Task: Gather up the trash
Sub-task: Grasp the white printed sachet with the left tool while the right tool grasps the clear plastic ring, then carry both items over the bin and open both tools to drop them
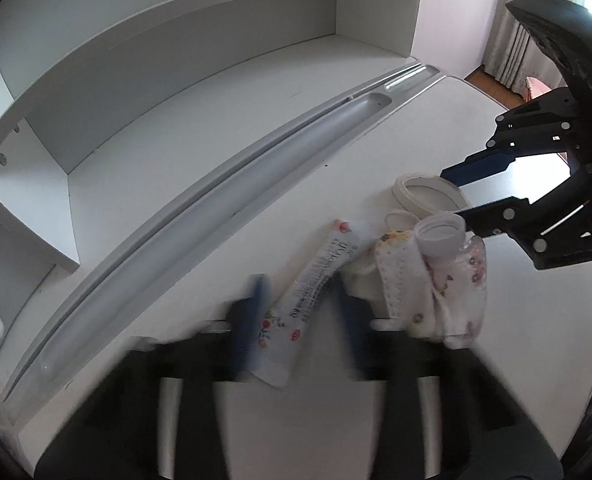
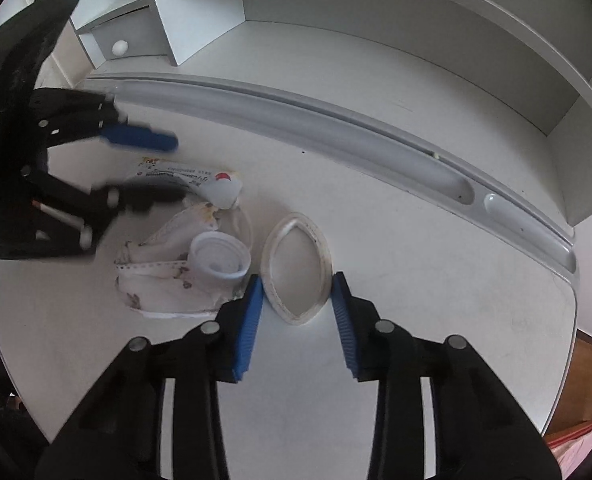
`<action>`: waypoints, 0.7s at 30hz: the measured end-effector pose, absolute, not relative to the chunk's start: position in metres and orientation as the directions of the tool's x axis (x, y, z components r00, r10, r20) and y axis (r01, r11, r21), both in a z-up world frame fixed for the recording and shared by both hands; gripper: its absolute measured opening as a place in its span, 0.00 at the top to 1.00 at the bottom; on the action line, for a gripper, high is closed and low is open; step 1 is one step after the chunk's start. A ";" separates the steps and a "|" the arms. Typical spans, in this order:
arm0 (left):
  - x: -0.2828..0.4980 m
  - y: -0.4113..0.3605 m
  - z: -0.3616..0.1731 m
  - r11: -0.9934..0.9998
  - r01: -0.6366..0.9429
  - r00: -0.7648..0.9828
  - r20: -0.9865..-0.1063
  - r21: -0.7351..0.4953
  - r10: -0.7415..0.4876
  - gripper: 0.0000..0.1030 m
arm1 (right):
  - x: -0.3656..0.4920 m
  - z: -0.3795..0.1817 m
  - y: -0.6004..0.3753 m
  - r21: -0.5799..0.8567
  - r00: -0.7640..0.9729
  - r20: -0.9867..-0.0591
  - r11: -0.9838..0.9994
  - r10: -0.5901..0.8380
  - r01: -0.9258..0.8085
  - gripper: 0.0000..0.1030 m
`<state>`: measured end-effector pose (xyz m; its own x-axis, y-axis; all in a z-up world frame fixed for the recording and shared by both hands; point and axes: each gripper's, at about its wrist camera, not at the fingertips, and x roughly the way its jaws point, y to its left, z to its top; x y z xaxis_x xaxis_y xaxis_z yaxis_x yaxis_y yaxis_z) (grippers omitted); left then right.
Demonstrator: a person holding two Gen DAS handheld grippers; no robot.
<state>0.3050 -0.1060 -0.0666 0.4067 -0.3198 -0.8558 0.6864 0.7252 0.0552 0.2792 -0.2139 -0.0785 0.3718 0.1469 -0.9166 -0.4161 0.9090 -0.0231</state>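
Trash lies in a small heap on the white worktop [image 2: 416,280], low and centre in both wrist views, and the step in hand looks like a double pick-up.

At the left of the heap, the left tool [image 1: 302,284] stands astride a printed wrapper [image 1: 316,276], one finger on each long edge. Its fingers are blurred. The jaws are partly apart with the wrapper between them, but I cannot tell whether the pads press on it yet.

Just right of the wrapper, a patterned face mask [image 2: 164,284] lies crumpled, with a white bottle cap [image 2: 220,256] sitting on top of it. Neither tool touches them.

Further right, the right tool [image 2: 298,280] has both pads against the sides of a white plastic ring [image 2: 296,312]. The ring is bowed into a pointed oval, so I judge the tool to be gripping it.

The next move probably calls for a firm pinch on the flat wrapper, then lifting both pieces straight up. No bin shows in either view, so where they go is unclear. The mask's edge touches the wrapper's far end and may drag along. The cap could roll off if the mask shifts. The two tools work close together and could knock into each other.

Behind the heap, a long pen groove [image 2: 336,132] crosses the worktop, and white shelves [image 2: 376,20] stand beyond it. A round drawer knob [image 2: 120,47] shows at upper left.
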 end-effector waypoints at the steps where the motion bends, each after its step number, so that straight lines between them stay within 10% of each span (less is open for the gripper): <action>1: 0.306 -0.106 -0.066 0.729 0.682 0.407 -0.858 0.056 -0.315 0.83 | 0.277 -0.077 -0.215 -0.021 0.381 -0.913 0.914 0.147 -0.404 0.67; 21: 0.136 -0.210 0.021 0.639 0.765 0.362 -0.770 -0.076 -0.525 0.85 | 0.043 -0.008 -0.396 0.045 0.532 -0.846 0.996 -0.006 0.082 0.67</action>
<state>0.1364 -0.2103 0.0208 0.3624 -0.5254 -0.7698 0.7652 0.6393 -0.0760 0.0429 -0.3956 -0.0083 0.5324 -0.0060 -0.8465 0.0824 0.9956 0.0448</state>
